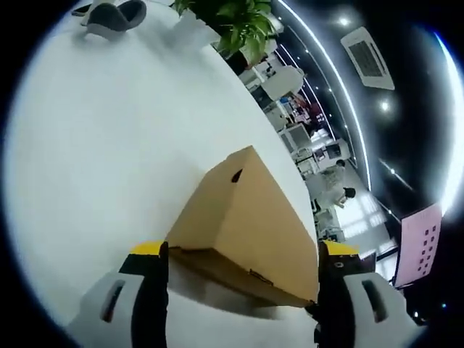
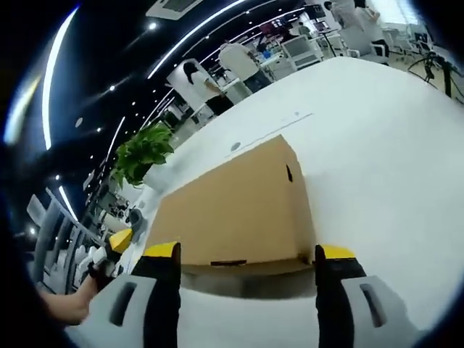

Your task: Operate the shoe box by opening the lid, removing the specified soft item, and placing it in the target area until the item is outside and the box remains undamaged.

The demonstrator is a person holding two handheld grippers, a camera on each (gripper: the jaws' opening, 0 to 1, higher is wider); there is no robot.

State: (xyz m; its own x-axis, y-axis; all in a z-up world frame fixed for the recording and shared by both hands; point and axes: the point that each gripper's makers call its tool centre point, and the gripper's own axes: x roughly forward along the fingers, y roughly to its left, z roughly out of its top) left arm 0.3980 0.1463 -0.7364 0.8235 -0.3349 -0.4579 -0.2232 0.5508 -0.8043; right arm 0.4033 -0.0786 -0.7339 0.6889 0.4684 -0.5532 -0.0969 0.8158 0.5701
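A brown cardboard shoe box (image 1: 243,225) lies on the white table (image 1: 109,159) with its lid down. In the left gripper view, my left gripper (image 1: 243,301) stands open, its two jaws on either side of the box's near end. The right gripper view shows the same box (image 2: 232,210) from its long side, with a small round hole in the end wall. My right gripper (image 2: 246,290) is open too, jaws spread just in front of the box's lower edge. At the left of that view, a yellow tip of the other gripper (image 2: 119,239) and a person's hand (image 2: 69,304) are visible.
A potted green plant (image 1: 235,22) stands at the table's far edge, near a grey object (image 1: 112,16). Beyond the table is an office with desks, monitors and people (image 2: 235,61). A pink sheet (image 1: 420,243) hangs at the right. Bare white tabletop (image 2: 377,145) surrounds the box.
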